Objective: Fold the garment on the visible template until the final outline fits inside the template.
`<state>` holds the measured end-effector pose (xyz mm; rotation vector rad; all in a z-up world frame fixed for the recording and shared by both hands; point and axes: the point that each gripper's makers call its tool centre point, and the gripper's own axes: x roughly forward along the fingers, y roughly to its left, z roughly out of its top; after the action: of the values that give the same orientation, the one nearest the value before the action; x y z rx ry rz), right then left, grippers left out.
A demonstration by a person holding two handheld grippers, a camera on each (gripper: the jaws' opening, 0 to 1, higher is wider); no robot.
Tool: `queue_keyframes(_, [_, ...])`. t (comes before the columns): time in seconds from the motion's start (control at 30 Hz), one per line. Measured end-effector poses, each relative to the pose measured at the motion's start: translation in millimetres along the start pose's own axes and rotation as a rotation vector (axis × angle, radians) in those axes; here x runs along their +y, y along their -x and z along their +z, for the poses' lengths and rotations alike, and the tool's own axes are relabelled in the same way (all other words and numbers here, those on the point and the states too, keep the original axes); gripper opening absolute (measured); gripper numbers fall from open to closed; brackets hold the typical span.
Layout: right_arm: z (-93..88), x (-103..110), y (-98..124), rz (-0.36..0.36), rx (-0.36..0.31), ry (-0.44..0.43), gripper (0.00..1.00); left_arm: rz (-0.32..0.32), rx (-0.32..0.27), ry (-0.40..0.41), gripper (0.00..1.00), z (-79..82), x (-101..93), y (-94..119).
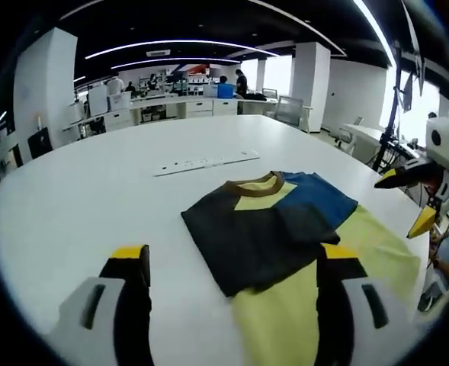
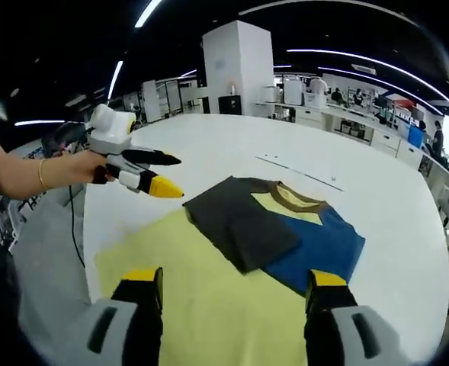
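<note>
While both sleeves lie folded across the chest, the garment [image 2: 232, 259] rests flat on the white tabletop [image 1: 72, 198], hem unfolded. The left gripper [image 1: 232, 259] and the right gripper [image 2: 235, 282] hover above it, jaws apart, empty. The operator should pinch both hem corners evenly, then carry them toward the collar [image 2: 294, 198].

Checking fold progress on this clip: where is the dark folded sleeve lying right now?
The dark sleeve lies folded across the T-shirt's chest on the white table, below the brown collar and beside the blue sleeve; in the left gripper view it is centred.
</note>
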<state>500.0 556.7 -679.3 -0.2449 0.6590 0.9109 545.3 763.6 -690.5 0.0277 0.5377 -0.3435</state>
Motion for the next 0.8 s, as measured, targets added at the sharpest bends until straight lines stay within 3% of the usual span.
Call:
queue_keyframes(0.33, [15.7,-10,-32,0.004,0.009,0.043,0.63,0.051,0.049,-0.002,0.64,-25.6,28.3,4])
queue_keyframes(0.43, [18.9,-12,-41,0.005,0.013,0.052,0.61,0.051,0.088,-0.015,0.62,-37.3,31.9,2])
queue_keyframes(0.8, [21.4,-7,-82,0.043,0.041,0.074,0.45,0.027,0.127,-0.015,0.54,-62.2,34.1,-10])
